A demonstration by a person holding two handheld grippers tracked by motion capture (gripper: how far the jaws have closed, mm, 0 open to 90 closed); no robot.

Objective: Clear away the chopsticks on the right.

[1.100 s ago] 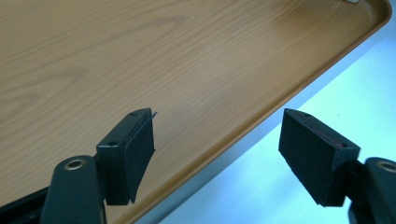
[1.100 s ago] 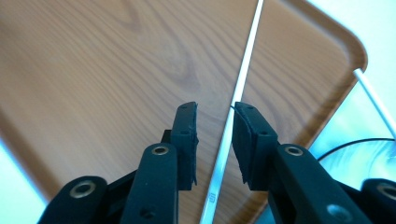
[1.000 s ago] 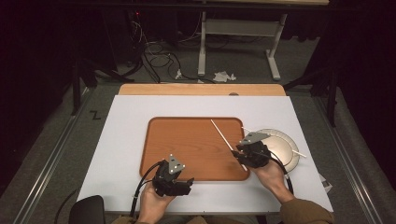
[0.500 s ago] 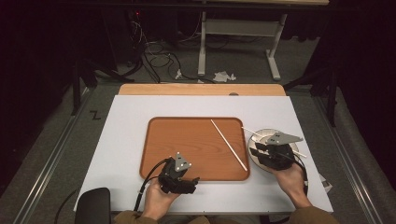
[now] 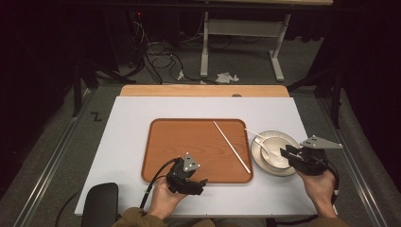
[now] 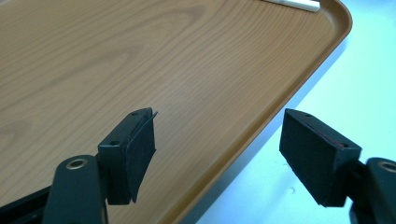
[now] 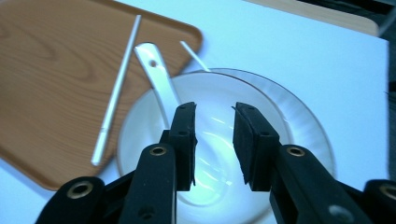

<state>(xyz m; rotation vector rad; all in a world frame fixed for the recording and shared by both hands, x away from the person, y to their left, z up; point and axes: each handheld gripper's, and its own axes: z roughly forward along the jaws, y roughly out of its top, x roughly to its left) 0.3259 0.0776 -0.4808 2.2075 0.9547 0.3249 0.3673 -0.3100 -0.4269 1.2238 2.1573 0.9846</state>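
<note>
right gripper (image 5: 286, 152) moved from tray (image 5: 170, 142) to bowl (image 7: 219, 140) | fingers closing, apart over it, empty

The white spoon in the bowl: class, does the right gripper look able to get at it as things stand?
Probably yes. The right gripper hovers over the bowl, jaws apart with nothing between them, and the spoon handle lies just beside them, leaning on the rim uncovered. The second chopstick lies clear.

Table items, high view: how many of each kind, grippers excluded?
Tray: 1
Chopstick: 2, one on the tray, one across the plate rim
Plate: 1
Bowl: 1
Spoon: 1
Total: 6
</note>
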